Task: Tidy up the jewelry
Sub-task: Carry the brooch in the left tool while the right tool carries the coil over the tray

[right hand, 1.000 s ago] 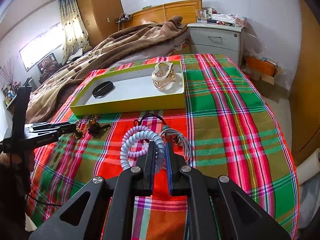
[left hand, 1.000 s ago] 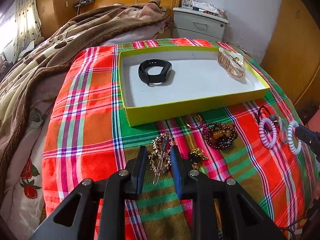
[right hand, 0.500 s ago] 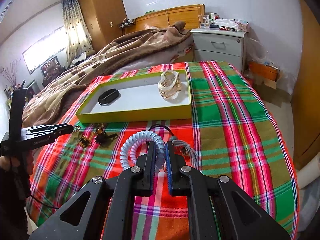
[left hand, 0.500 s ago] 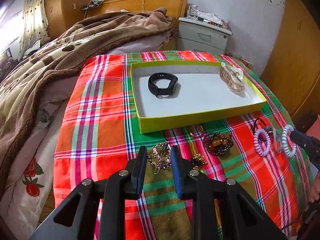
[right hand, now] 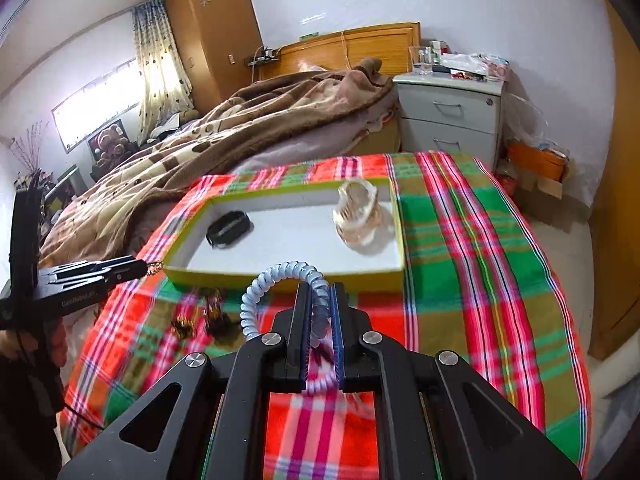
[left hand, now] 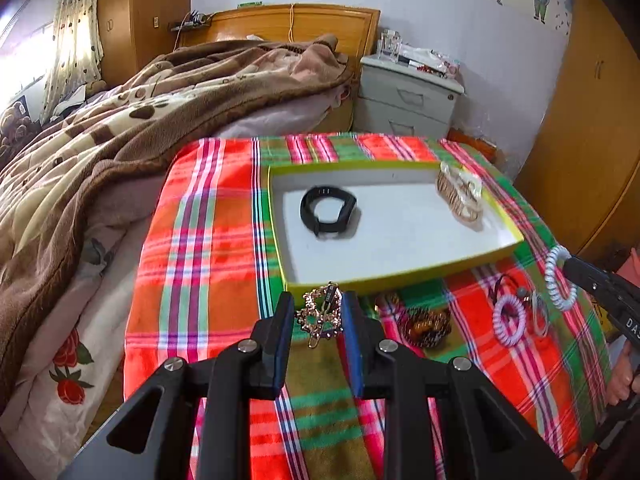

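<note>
Plaid-covered table [left hand: 208, 240], and the tray [left hand: 400, 280] sits at its far middle, long axis running left to right. Left tool [left hand: 320, 320] pinches a gold hair clip [left hand: 320, 314], held clear just on the near side of the tray's near wall. Right tool [right hand: 320, 316], pressed tight on a pale coil band [right hand: 280, 280], hovers before the same wall. Both loads need to travel farward over that rim; the left looks closer.

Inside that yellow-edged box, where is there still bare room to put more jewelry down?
The white floor of the box is bare between the black band and the gold hair claw, and along its near wall. The cloth in front is crowded with beads and coil ties.
</note>
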Available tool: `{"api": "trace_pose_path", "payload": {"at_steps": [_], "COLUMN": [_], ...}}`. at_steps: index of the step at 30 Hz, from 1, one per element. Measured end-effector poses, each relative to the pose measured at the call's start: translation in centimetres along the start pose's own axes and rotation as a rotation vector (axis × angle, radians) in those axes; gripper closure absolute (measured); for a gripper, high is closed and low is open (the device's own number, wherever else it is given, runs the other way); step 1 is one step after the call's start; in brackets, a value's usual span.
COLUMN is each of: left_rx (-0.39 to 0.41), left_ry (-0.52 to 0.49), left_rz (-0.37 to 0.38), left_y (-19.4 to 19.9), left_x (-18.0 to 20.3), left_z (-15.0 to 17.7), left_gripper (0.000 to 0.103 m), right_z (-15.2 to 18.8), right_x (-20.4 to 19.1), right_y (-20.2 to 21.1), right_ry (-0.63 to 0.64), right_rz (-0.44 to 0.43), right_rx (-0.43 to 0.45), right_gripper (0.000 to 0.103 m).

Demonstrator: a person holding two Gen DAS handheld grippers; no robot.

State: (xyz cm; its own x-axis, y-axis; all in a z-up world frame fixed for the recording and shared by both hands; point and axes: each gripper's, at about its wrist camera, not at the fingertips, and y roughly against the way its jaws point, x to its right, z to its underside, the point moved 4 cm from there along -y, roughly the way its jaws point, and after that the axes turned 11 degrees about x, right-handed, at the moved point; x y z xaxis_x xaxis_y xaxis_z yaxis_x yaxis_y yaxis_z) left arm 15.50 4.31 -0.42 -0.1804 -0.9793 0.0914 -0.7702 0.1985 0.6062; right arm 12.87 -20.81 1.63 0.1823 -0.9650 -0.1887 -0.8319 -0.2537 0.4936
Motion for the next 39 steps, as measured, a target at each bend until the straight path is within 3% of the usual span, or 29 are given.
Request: {"api": "trace_pose_path", "payload": {"at_steps": [18,27,39], "left_rx": [0.009,-0.010,-0.058], "left_ry": [0.026,0.055,0.044], "left_rz": [0.014,0.031,0.022], "left_y": [-4.2,-6.5,-8.7], "left_x": [0.0,-0.3,-0.2], "left_z": [-3.3,-3.2,-2.2], "left_gripper": [0.078,0.078,0.078], "right_z": [-5.6,-5.2,-4.7], "right_x": [-2.6,-2.8,-2.9], "right_y": [-10.7,-16.6,-19.6], "right_ry": [0.026,0.011,0.042], "right_rz": [-0.020,-0.011,0.006], "right_rx": [-0.079,-0.187,-0.247], "right_gripper": [0.093,0.093,0.093]}}
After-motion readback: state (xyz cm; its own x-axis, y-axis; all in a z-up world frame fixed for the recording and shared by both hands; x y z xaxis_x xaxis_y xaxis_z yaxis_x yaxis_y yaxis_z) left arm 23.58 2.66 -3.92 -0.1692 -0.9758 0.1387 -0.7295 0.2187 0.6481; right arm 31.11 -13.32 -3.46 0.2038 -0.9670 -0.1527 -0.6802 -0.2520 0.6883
